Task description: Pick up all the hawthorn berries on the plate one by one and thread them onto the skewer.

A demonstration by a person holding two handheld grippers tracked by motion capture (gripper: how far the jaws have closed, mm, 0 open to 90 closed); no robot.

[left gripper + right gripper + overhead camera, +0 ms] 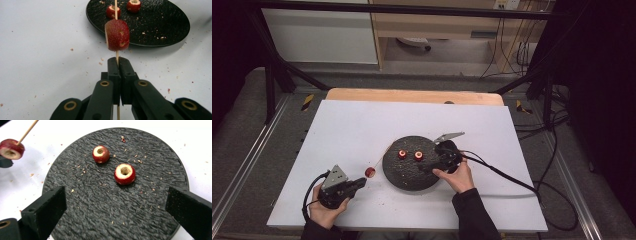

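Skewer is pinched between the pressed-together jaws of the left gripper, one cored red fruit already threaded on it, held over the white surface just beside the black plate. Right gripper hovers above the plate, jaws spread, so picking up the nearer of two fruit pieces looks next, which calls for centring and lowering over it.

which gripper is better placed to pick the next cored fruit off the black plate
Right, probably. The right gripper is open over the black plate, with the nearer cored fruit ahead of its jaws. The left gripper is shut on the skewer.
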